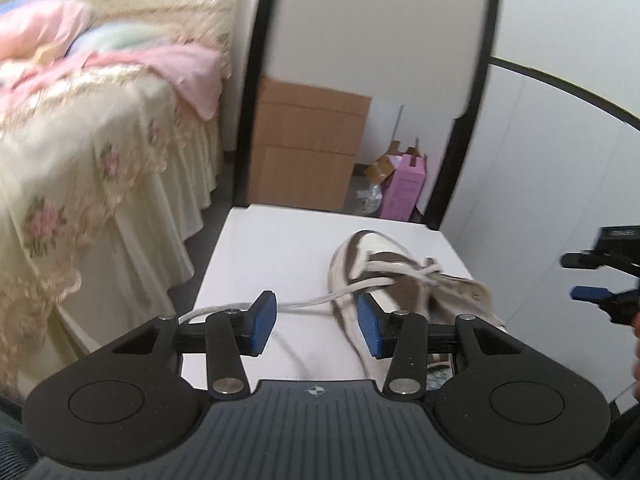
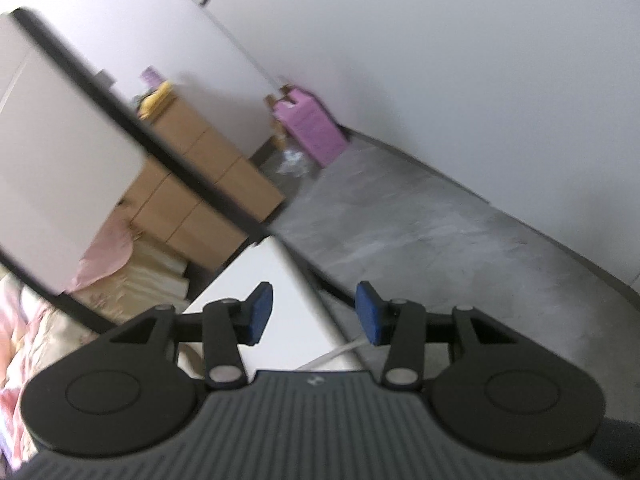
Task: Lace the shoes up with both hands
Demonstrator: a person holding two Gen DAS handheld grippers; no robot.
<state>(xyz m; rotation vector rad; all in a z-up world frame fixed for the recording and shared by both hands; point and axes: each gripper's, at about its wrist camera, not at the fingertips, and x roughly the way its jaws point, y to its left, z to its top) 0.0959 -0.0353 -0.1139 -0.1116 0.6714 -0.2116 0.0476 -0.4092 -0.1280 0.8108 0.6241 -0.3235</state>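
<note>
Lying just beyond the open left claw [image 1: 317, 326], shoe [image 1: 384, 276].

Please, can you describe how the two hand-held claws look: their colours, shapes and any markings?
Both look the same. The left claw has two blue rectangular pads on black link arms with silver pivot pins. Behind them sit two round black housings and a dark grey ribbed plate with a small compass-like mark. The right claw matches it, though its mark is blurred. No cables or sleeves are clearly visible.

Shoe [image 1: 384, 268] white-brown; lace [image 1: 320, 300] white; bedspread [image 1: 80, 152] cream floral.
</note>
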